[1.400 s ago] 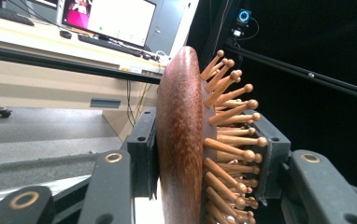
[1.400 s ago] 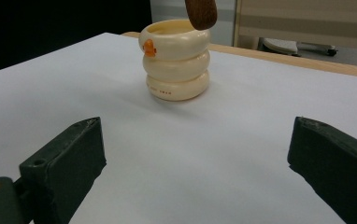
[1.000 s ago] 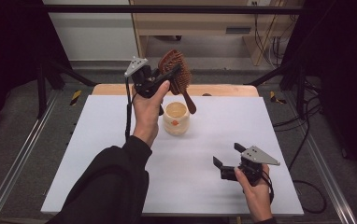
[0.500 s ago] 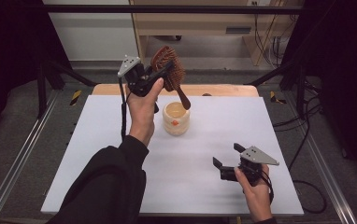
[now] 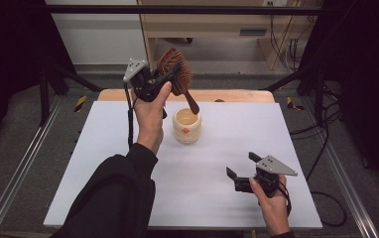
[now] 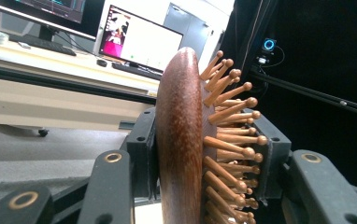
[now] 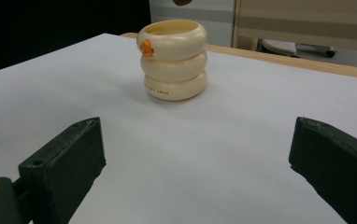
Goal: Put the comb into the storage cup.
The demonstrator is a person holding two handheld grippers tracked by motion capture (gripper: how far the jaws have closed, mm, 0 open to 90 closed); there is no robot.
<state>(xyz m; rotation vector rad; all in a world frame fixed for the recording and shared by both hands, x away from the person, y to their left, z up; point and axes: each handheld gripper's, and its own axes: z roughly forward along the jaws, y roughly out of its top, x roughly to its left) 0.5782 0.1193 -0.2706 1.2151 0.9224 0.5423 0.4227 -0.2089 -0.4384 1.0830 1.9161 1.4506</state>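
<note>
In the upper left of centre of the high view, the left gripper [image 5: 165, 79] is raised above the far part of the white table [image 5: 103, 163], and its jaws are closed on the head of a wooden hairbrush [image 5: 175, 74]. In the left gripper view the brush head [image 6: 186, 140] is seen clamped edge-on between the two pads, the smooth back on the left and the wooden pins pointing right. The handle slants down to the right in the high view, its tip poised just over the mouth of the cream ringed cup [image 5: 186, 126] near the centre of the table; whether the tip is already inside the rim cannot be told. The cup stands upright, a small orange mark on its side, and is seen again in the upper middle of the right gripper view [image 7: 173, 59], where a dark handle tip shows at the top edge above it.

At the lower right of the high view, the right gripper [image 5: 241, 173] is rested on the table, well apart from the cup, with its jaws spread wide and nothing between them.

The pick-up is judged done and the brush carried to the cup. What appears left is lowering the handle into the cup and releasing the head.
</note>
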